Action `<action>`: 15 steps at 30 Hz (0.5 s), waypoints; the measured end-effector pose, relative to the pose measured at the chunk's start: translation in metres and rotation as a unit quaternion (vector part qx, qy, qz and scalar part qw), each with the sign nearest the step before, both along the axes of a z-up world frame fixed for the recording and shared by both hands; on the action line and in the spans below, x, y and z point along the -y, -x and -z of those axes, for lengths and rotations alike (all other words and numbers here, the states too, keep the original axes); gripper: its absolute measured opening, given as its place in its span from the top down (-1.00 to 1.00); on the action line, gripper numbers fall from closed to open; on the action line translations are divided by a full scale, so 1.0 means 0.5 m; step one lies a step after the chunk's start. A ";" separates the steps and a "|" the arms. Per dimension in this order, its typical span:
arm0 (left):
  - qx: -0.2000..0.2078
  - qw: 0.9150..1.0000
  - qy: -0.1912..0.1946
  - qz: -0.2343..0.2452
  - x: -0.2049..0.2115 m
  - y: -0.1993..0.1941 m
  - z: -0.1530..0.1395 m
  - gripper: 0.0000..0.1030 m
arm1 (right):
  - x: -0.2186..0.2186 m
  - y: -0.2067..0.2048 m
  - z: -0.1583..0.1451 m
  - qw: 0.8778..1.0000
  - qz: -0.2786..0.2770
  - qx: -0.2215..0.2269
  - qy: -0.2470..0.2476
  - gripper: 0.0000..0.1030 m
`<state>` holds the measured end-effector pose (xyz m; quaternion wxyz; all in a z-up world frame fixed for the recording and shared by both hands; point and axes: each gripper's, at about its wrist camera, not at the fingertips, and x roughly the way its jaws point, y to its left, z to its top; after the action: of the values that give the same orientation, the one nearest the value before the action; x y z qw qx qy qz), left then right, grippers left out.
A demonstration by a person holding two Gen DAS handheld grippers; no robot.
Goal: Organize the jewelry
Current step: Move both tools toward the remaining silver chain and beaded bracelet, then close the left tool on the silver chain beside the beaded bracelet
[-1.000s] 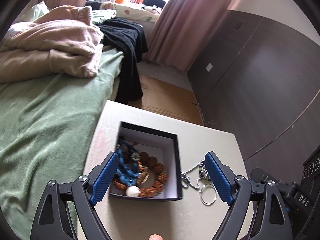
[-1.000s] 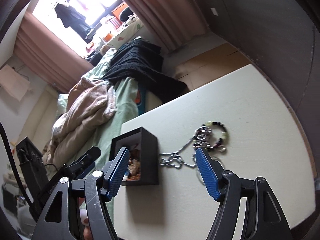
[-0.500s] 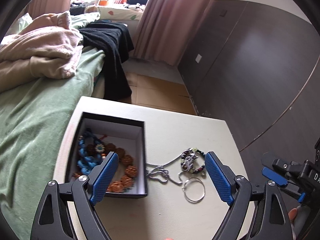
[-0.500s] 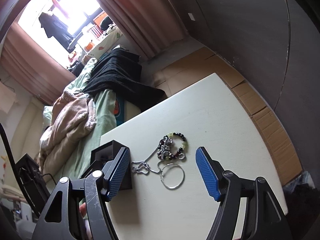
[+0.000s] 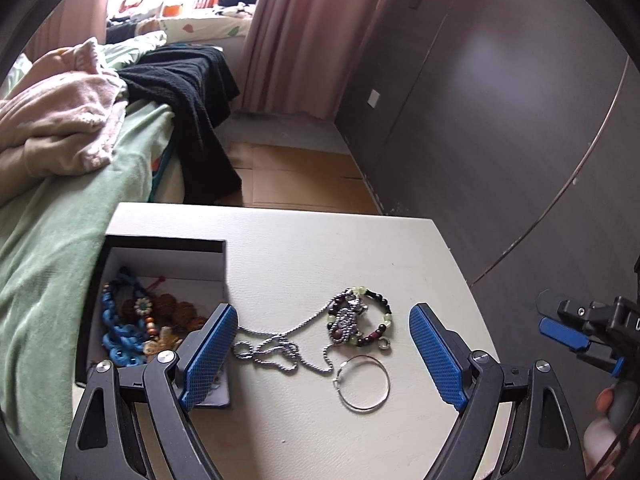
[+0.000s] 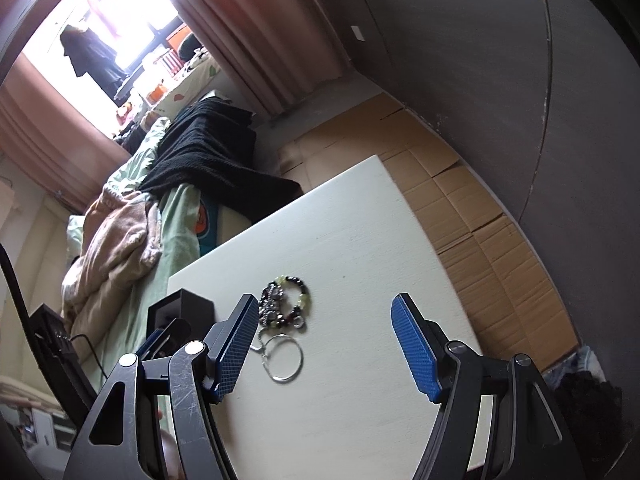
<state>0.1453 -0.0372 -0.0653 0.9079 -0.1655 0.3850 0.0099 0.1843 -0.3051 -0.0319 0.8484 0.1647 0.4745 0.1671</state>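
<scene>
Looking along our left tool point(image 5: 322, 354), we hold it released and empty above the white bench point(image 5: 340, 248), its pads straddling the loose pieces so either could be taken next. The silver chain point(image 5: 276, 350), the beaded bracelet point(image 5: 360, 320) and the plain silver ring point(image 5: 363, 383) lie tangled together just right of the black jewelry box point(image 5: 168, 244), which already holds blue and brown bead strands.

From our right tool point(image 6: 322, 350), also released with nothing between its pads, the ring point(image 6: 285, 360) and bracelet point(image 6: 285, 304) sit by its left pad, the box point(image 6: 188, 306) further left, near the bed point(image 6: 176, 216).
</scene>
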 end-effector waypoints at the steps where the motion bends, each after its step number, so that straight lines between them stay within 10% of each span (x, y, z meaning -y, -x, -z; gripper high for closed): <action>1: -0.001 1.000 0.002 0.003 0.004 -0.005 0.003 -0.64 | 0.010 -0.005 0.003 1.000 0.003 -0.004 -0.004 -0.34; 15: -0.061 0.997 -0.018 0.050 0.058 -0.079 0.069 0.15 | 0.039 -0.060 0.051 0.997 0.032 -0.055 -0.034 -0.34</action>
<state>0.1848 -0.0663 -0.1000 0.8850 -0.1290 0.4470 -0.0186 0.2142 -0.3246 -0.0576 0.8201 0.2174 0.5088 0.1462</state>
